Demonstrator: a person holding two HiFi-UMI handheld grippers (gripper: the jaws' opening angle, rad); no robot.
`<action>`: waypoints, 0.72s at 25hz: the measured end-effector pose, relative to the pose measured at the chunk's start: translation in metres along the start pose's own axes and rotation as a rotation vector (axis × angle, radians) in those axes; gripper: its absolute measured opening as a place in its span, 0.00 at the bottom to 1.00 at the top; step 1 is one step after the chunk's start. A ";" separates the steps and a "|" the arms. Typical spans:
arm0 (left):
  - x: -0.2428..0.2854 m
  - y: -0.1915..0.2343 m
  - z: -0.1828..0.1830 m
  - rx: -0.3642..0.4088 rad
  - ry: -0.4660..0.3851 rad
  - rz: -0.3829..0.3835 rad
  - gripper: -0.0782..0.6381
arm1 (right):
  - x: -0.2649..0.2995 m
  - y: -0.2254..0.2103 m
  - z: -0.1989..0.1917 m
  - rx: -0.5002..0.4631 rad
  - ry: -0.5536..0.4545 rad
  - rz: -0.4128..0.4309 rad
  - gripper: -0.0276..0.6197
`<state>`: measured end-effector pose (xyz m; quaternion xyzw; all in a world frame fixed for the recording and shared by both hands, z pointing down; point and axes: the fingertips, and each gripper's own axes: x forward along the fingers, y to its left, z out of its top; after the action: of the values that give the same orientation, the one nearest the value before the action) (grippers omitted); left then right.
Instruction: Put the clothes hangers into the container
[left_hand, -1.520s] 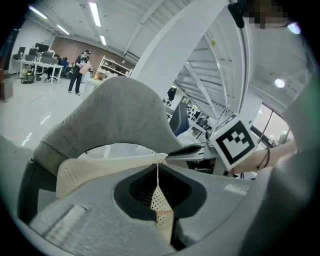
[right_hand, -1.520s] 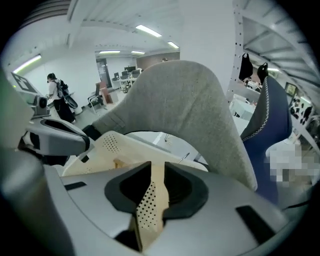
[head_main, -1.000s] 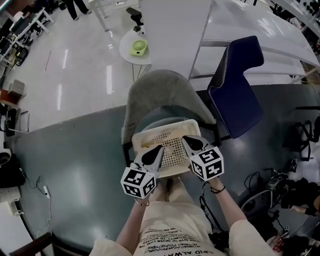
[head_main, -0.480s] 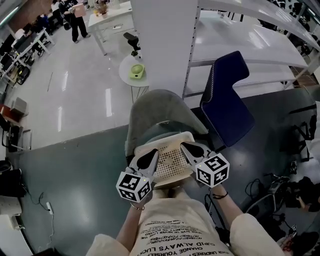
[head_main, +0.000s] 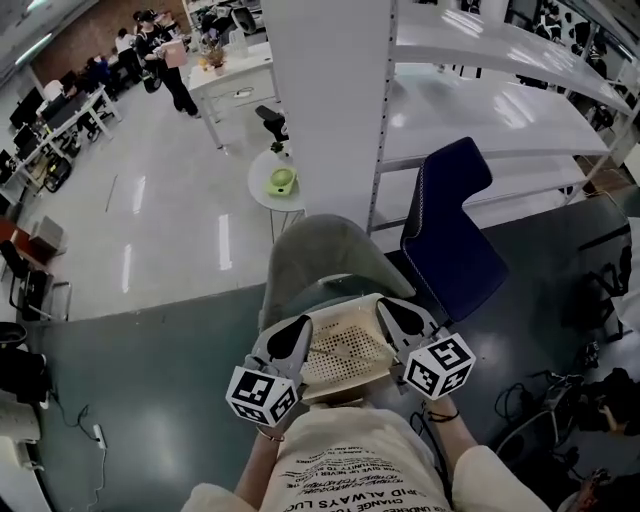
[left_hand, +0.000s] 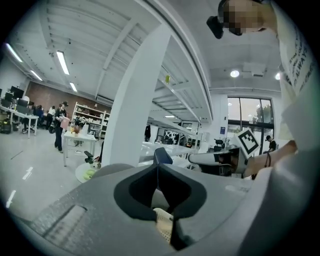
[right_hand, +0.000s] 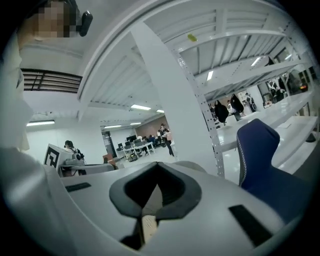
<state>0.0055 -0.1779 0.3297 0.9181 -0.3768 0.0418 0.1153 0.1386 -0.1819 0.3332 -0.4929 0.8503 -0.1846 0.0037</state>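
Observation:
A cream perforated basket (head_main: 345, 350) hangs in front of the person's chest, just off the seat of a grey chair (head_main: 320, 255). My left gripper (head_main: 300, 325) is shut on the basket's left rim. My right gripper (head_main: 388, 308) is shut on its right rim. In the left gripper view the jaws (left_hand: 157, 167) meet at the tips, and a bit of cream basket (left_hand: 162, 224) shows low between them. The right gripper view has the same: jaws (right_hand: 157, 175) together, with a strip of basket (right_hand: 148, 226) pinched below. No hanger shows in any view.
A dark blue chair (head_main: 450, 230) stands right of the grey one. Behind them rise a white pillar (head_main: 325, 100) and white shelving (head_main: 480, 70). A small round table (head_main: 278, 183) carries a green object. Cables (head_main: 560, 400) lie on the floor at right.
The basket and both grippers have come nearer to the person's body, away from the grey chair seat. The head view has tilted up toward the room. Both grips are unchanged.

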 end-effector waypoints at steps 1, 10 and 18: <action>-0.003 0.000 0.003 0.007 -0.011 0.002 0.15 | -0.004 0.001 0.004 0.003 -0.021 -0.007 0.05; -0.017 0.006 0.026 0.039 -0.090 0.039 0.15 | -0.022 -0.002 0.028 -0.041 -0.121 -0.069 0.05; -0.022 0.008 0.029 0.049 -0.101 0.064 0.15 | -0.027 0.000 0.035 -0.068 -0.139 -0.081 0.05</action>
<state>-0.0162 -0.1755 0.2999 0.9090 -0.4104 0.0084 0.0725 0.1590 -0.1700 0.2954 -0.5383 0.8332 -0.1207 0.0386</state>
